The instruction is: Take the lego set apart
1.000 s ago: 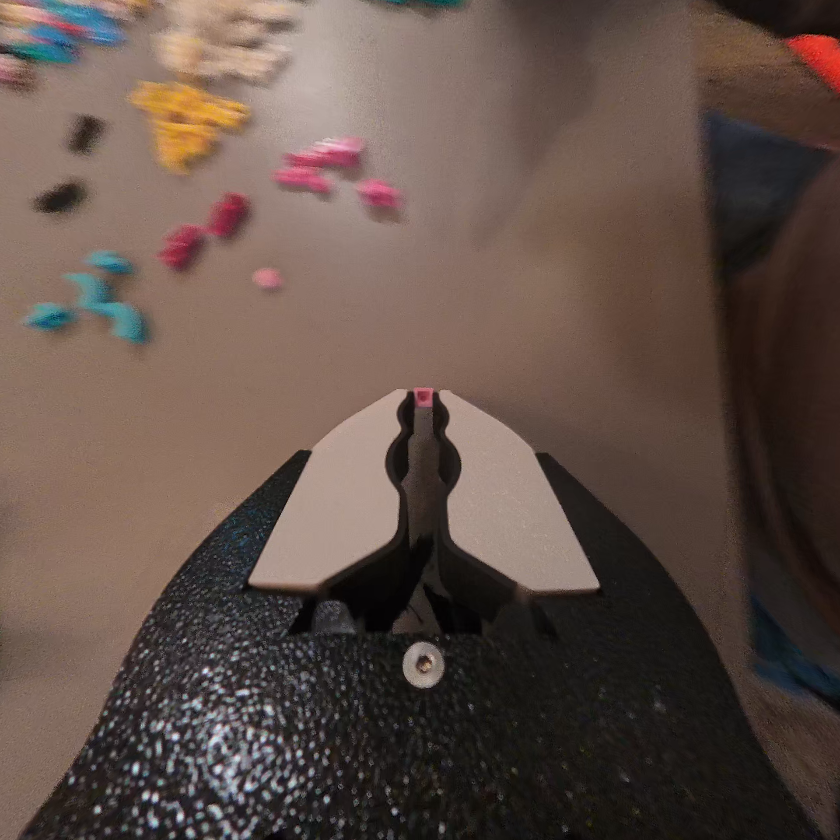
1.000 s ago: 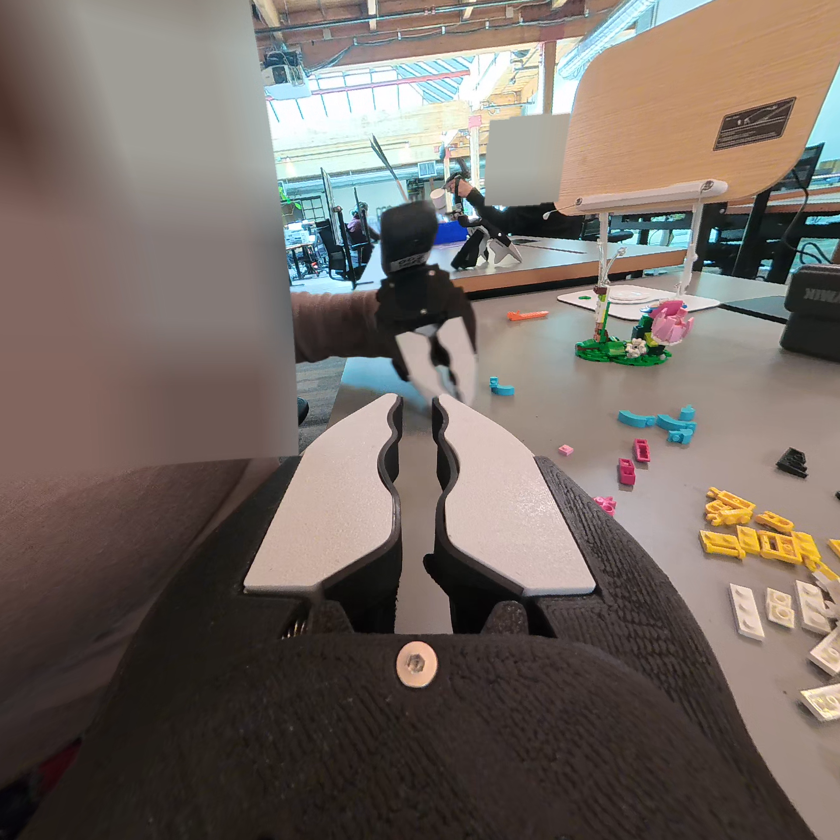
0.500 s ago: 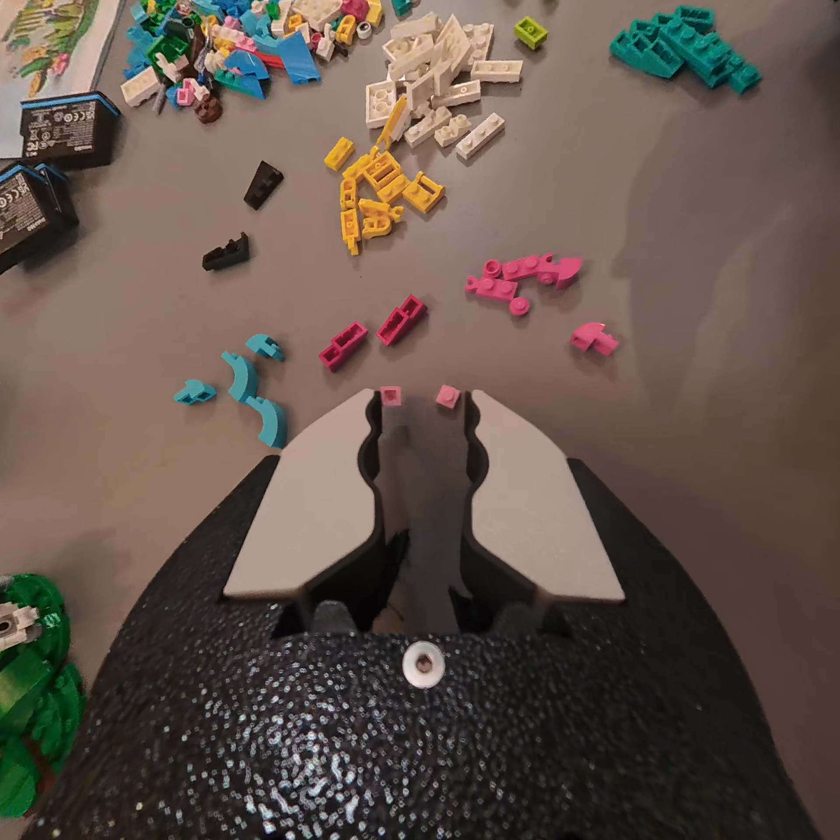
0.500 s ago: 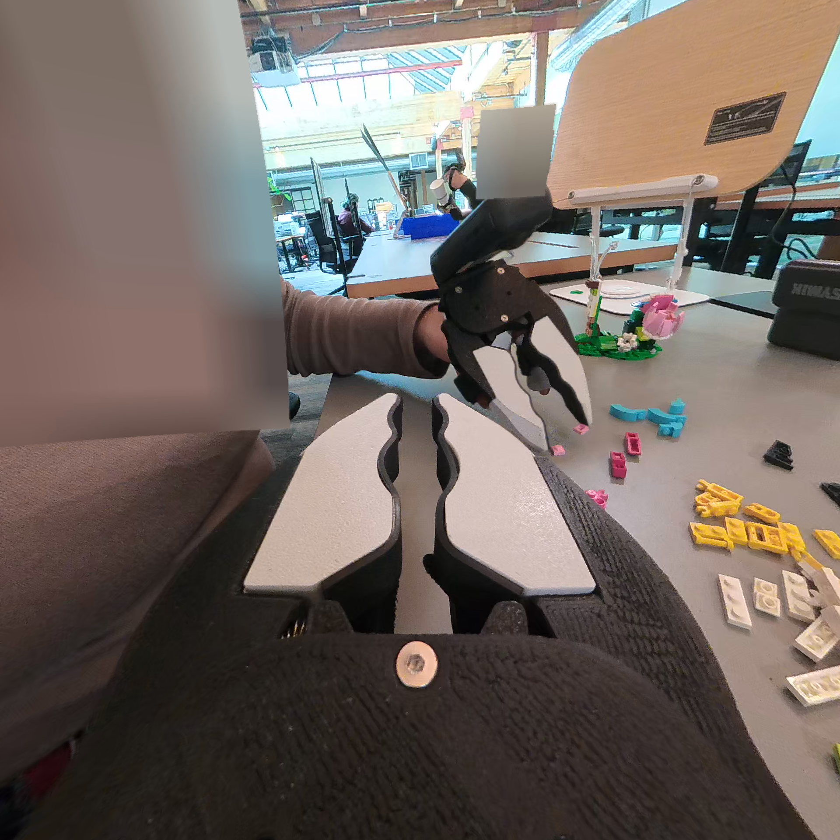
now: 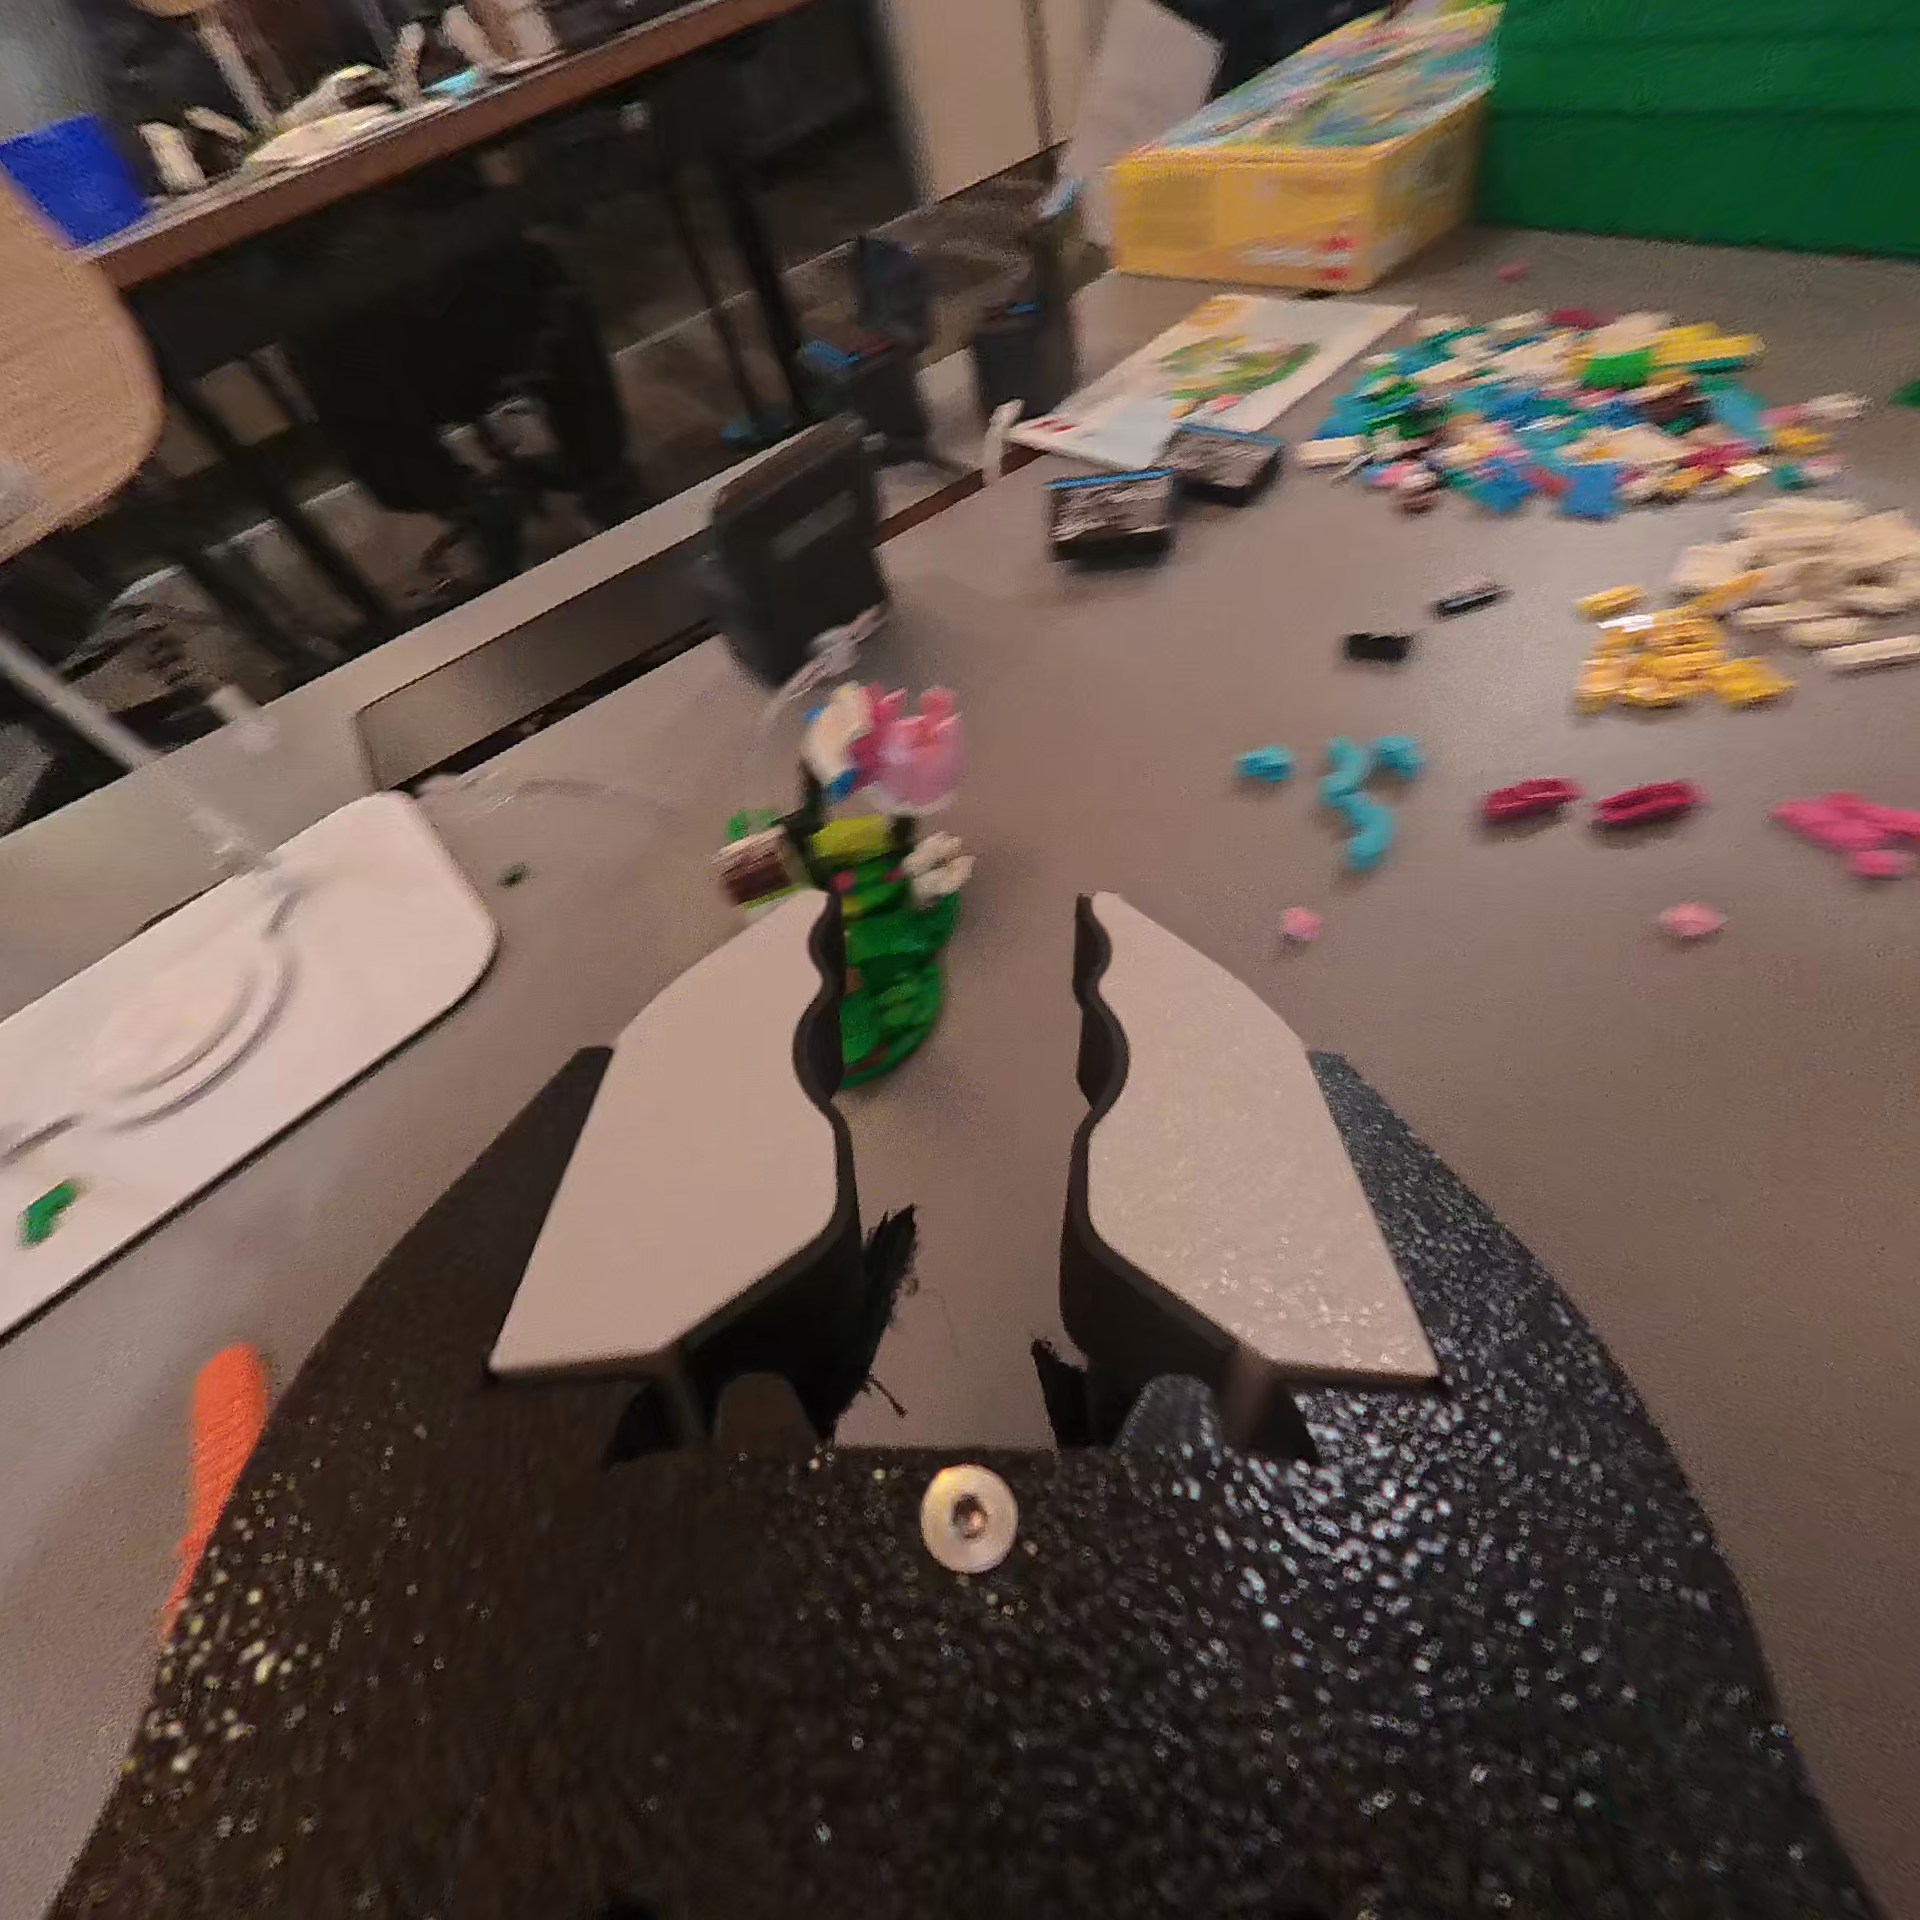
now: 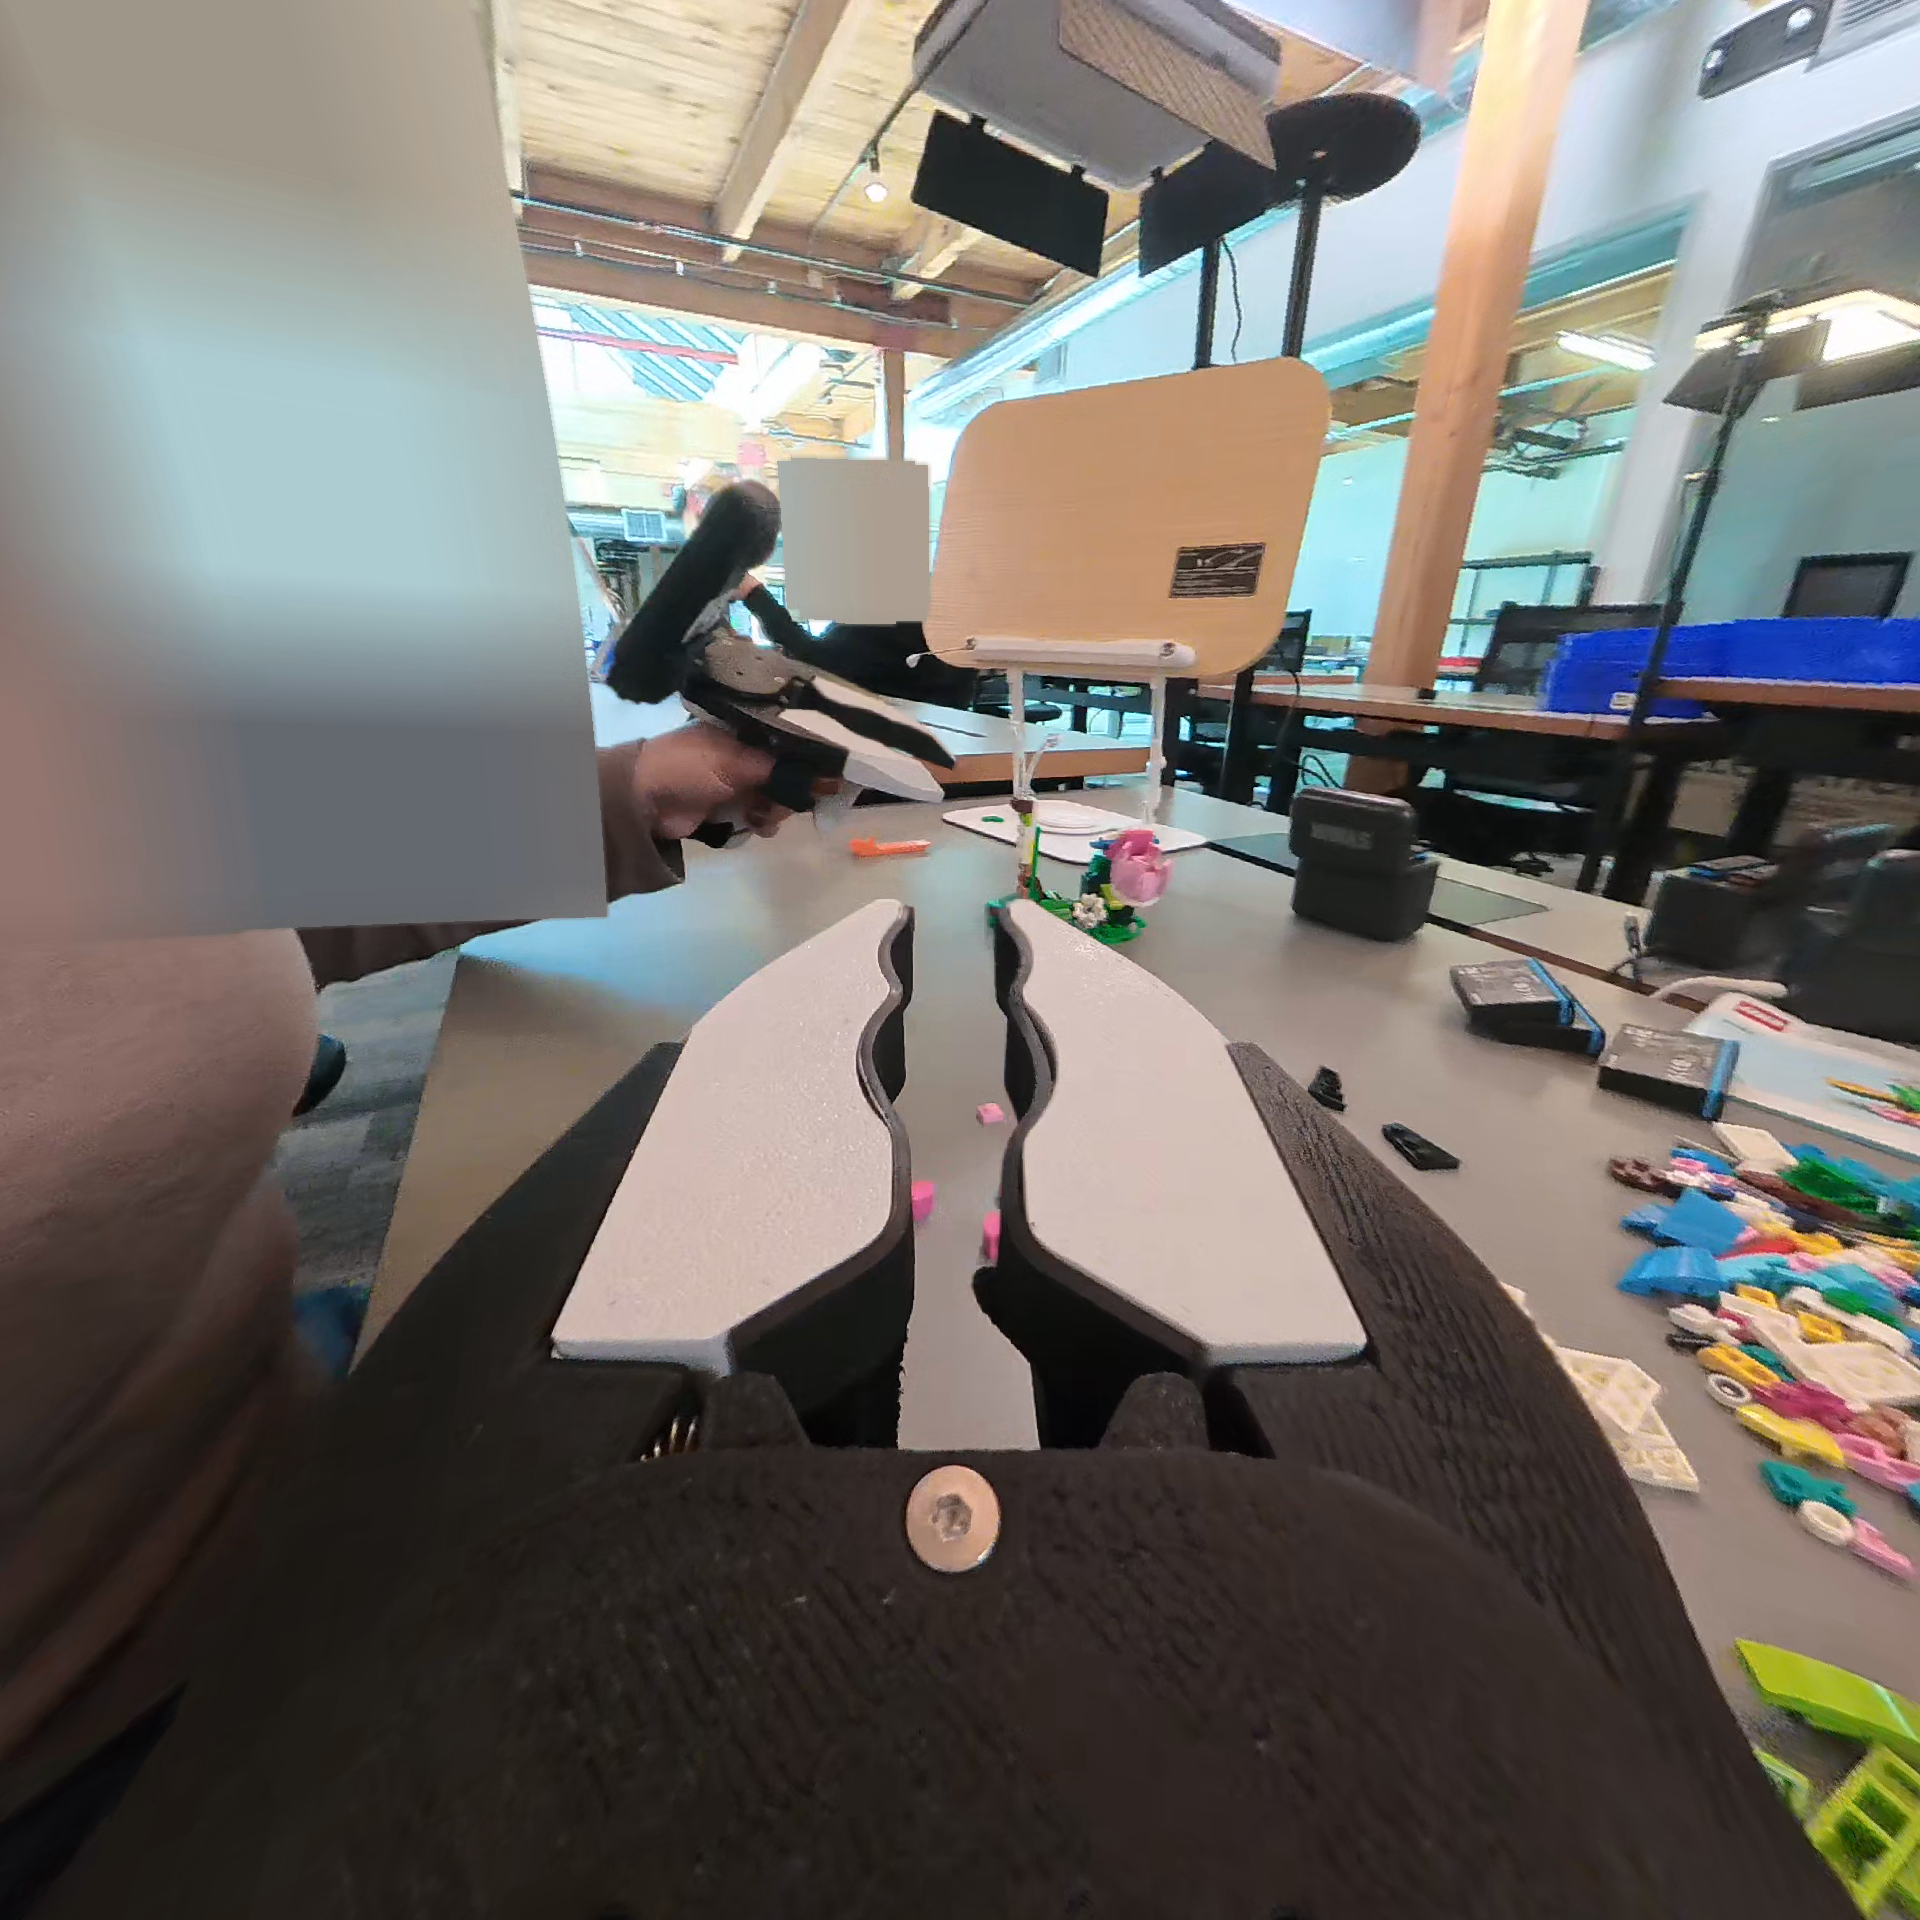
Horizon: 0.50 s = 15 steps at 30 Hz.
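Observation:
The lego set (image 5: pixel 883 831) is a small pink flower on a green base, standing on the grey table just beyond my left gripper's tips. It also shows in the right wrist view (image 6: pixel 1127 883), past my right gripper. My left gripper (image 5: pixel 956 914) is open and empty, and the green base shows between its fingers. In the right wrist view it (image 6: pixel 940 777) is held in a hand above the table, left of the set. My right gripper (image 6: pixel 951 920) is empty with its fingers a narrow gap apart. Small pink pieces (image 6: pixel 989 1114) lie on the table under it.
Sorted loose bricks lie to the right: teal (image 5: pixel 1351 790), yellow (image 5: pixel 1673 665), white (image 5: pixel 1808 582) and a mixed pile (image 5: pixel 1558 416). A booklet (image 5: pixel 1216 374), a yellow box (image 5: pixel 1299 208), black boxes (image 6: pixel 1351 862), a wooden board on a white stand (image 6: pixel 1122 540) and an orange tool (image 6: pixel 888 847) are around. Left tips to right tips: about 30 centimetres.
My left gripper let go of a small pink piece over the table, opened wider, then lifted and swung left to face the flower set. My right gripper tilted up a little.

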Available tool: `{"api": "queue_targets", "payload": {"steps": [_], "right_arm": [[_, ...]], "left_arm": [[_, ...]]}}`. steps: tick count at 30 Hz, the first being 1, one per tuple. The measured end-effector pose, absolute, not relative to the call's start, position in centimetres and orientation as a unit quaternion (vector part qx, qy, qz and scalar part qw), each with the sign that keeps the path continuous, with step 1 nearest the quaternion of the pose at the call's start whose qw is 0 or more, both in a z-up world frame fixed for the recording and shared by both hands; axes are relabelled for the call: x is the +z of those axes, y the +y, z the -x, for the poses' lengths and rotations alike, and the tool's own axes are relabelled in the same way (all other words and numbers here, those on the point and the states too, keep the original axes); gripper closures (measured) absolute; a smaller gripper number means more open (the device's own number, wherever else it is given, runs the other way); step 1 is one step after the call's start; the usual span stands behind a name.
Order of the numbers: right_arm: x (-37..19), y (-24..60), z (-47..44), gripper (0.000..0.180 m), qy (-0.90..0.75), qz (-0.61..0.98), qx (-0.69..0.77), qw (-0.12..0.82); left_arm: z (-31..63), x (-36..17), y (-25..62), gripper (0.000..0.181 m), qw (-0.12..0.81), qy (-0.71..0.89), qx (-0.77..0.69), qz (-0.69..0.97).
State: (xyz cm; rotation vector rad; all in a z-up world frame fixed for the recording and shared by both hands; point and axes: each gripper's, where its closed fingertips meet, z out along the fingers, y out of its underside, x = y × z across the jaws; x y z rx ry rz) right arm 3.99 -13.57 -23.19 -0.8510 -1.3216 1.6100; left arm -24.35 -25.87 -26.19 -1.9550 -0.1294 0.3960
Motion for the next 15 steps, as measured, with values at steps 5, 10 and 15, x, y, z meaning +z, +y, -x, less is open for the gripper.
{"api": "queue_targets", "payload": {"steps": [5,10,15], "right_arm": [[-24.1,-13.4,-3.4,0.167,-0.548,0.349,0.615,0.446],[-25.0,-13.3,-2.8,0.167,-0.563,0.359,0.590,0.454],[-24.9,-13.1,-2.4,0.167,-0.555,0.365,0.595,0.453]], "left_arm": [[26.8,-29.5,-26.6,0.122,0.507,-0.083,0.091,0.853],[21.6,-30.6,-26.4,0.129,0.489,-0.002,-0.024,0.872],[16.2,-33.5,-27.3,0.130,0.415,0.095,-0.044,0.904]]}}
